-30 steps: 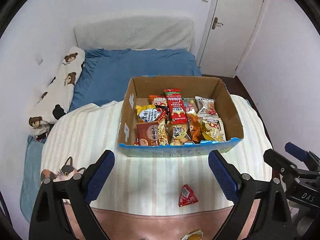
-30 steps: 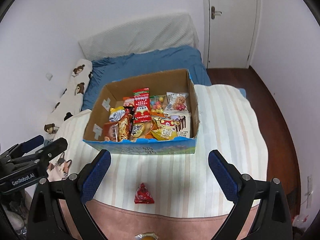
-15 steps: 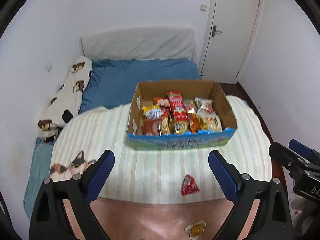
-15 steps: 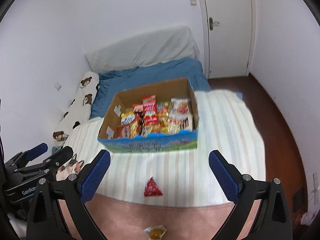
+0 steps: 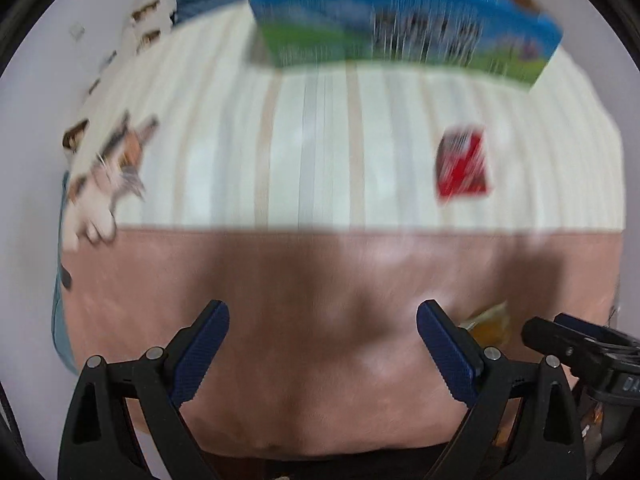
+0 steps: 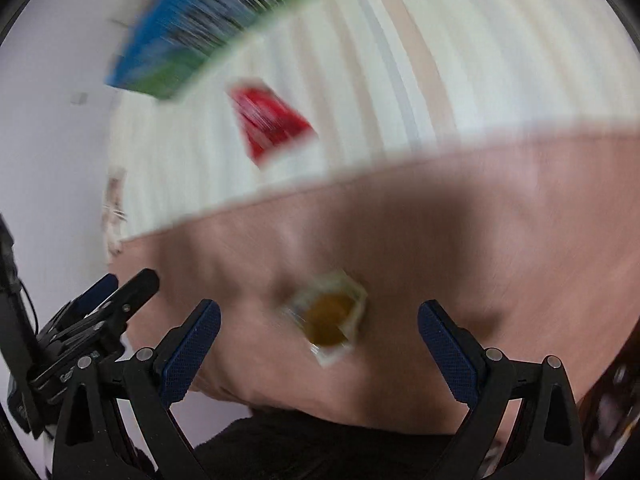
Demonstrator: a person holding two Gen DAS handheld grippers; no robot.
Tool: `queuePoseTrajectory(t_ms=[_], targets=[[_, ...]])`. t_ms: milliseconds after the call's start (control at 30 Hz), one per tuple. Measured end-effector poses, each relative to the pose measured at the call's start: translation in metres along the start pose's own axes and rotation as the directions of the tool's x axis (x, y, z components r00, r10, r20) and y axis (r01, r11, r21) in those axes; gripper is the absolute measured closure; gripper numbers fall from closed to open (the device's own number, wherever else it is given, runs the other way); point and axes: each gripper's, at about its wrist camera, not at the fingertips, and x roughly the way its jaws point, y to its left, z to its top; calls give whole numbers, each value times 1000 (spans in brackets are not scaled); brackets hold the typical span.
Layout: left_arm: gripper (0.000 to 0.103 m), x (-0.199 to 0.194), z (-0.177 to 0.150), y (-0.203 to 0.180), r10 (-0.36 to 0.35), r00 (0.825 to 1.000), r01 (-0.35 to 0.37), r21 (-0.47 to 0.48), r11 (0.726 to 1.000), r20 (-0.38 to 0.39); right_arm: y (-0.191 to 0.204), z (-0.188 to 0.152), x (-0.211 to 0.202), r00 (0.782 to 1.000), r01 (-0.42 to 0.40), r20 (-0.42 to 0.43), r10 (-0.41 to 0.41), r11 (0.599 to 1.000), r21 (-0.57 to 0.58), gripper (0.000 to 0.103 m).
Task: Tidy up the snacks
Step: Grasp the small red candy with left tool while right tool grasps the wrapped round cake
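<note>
Right wrist view: one red packet, one orange-filled packet, one box.

Both views are motion-blurred. The box stands at the far end of the striped part of the blanket; its near wall is printed blue above and green below with dark lettering, and brown cardboard shows at its upper edge. A red packet with white print, roughly triangular, lies flat on the stripes, apart from the box. A small clear packet with a yellow-orange centre lies on the pink band nearer the cameras, apart from the red one.
</note>
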Motion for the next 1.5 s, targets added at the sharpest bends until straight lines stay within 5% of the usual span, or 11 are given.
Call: queuePoseTrajectory(t_ms=[100,200,400,733,1000,1100,1167,1500], targets=[[7,21,-15,-4,18,998,-17,15,1000,-56,-17,-7,32,999,-32,-40,35,997,64,17],[7,38,-25,-6,39,994,-37,29,999,-98,-16,-10,47,999,-24,-20,25,998,56,18],[7,57,-35,-7,58,988,-55,21,998,-140,12,-17,60,993,120,25,-118,985,-128,59],[7,13,6,-25,-44,998,43,-26,999,-43,-14,5,-1,973,160,186,-138,981,-114,60],[7,25,88,-81,-227,973,225,-42,973,-37,-53,68,-51,944,176,289,-161,984,-26,59],[31,44,106,-99,-254,963,252,-36,967,-89,-60,82,-60,939,173,303,-163,985,-8,59],[62,60,110,-108,-259,957,257,-32,966,-132,-65,91,-63,939,167,304,-159,986,1,59],[66,34,106,-83,-272,959,270,-40,962,-84,-44,99,-63,948,124,301,-104,991,-47,59]])
